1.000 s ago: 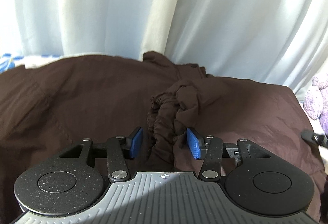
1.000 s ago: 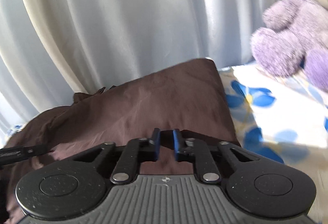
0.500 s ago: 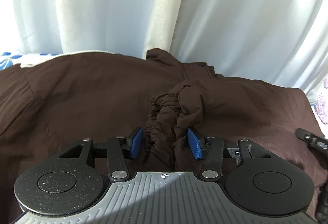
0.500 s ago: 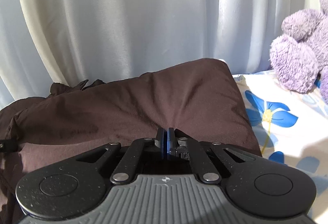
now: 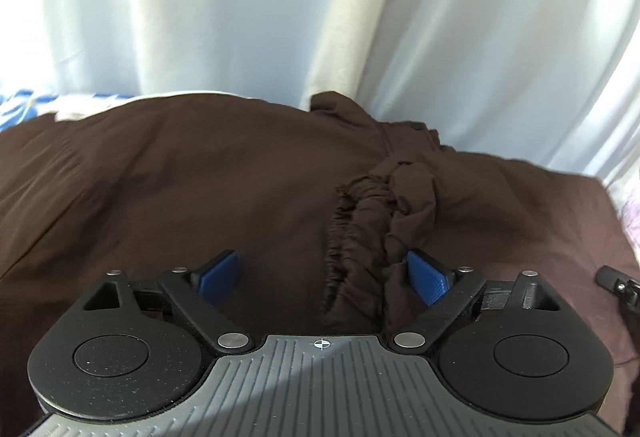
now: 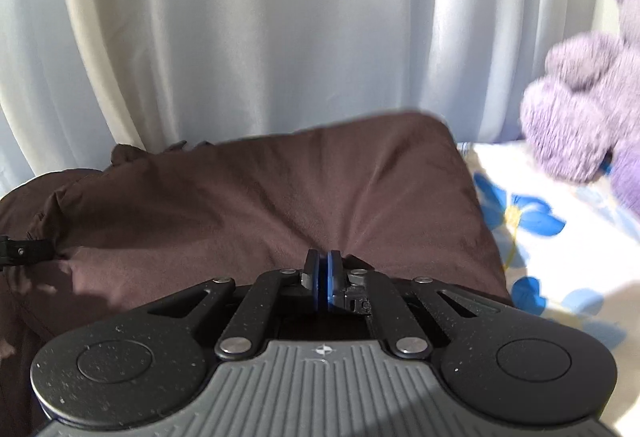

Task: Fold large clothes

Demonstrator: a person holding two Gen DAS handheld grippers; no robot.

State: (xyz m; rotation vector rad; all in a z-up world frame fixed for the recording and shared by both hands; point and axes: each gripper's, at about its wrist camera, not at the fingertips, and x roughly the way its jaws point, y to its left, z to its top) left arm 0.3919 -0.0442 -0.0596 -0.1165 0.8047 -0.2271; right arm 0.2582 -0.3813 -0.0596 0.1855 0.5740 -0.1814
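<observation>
Right, the brown garment [image 5: 208, 197] lies spread over the floral sheet [image 6: 560, 237], pale curtain [image 5: 240, 5] just behind it. L gripper [image 5: 322, 273] is opening, jaws wide apart, the garment's gathered cuff [image 5: 360, 237] between the blue pads [image 5: 426, 277] but not pinched. R gripper [image 6: 323, 279] is clenched, pads nearly together over the garment; can't tell if cloth is caught. Purple plush bear [image 6: 580, 109] sits on the sheet, right of the garment.
</observation>
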